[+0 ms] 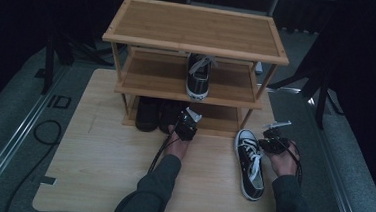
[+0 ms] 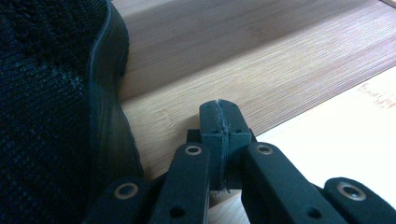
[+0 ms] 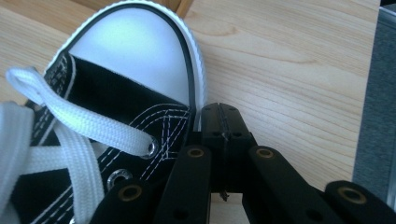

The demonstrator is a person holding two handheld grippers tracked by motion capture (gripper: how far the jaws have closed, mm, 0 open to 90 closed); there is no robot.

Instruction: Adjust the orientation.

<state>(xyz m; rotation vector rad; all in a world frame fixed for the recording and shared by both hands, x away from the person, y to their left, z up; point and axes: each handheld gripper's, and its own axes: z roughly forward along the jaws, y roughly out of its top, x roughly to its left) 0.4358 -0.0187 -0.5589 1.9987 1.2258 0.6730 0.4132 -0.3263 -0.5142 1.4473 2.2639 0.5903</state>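
Closest to the person, a black and white sneaker (image 1: 250, 163) is lying flat on the wooden table (image 1: 101, 165), near its right side. Its long way is running from near to far, with the heel sitting close to the person and the white toe cap (image 3: 140, 51) pointing away toward the shoe rack (image 1: 196, 31), leaning a little to the left. Its white laces (image 3: 70, 126) are lying loose across the top.

The right gripper (image 1: 272, 142) is sitting just beside the toe end of this sneaker, on its right. In the right gripper view its two black jaws are pressed tight together (no gap at all between them) and they are pinching nothing. Their tips (image 3: 221, 122) are sitting right next to the shoe's white rubber edge; I cannot tell if they are touching it.

A bit farther off, the left gripper (image 1: 187, 123) is waiting at the front of the rack's bottom shelf (image 2: 261, 70). Its jaws are pressed together too, and they are holding nothing. A dark shoe (image 2: 51, 116) is standing just beside them on that shelf.

Farthest back, another black and white sneaker (image 1: 198, 76) is resting on the middle shelf, toe pointing toward the person
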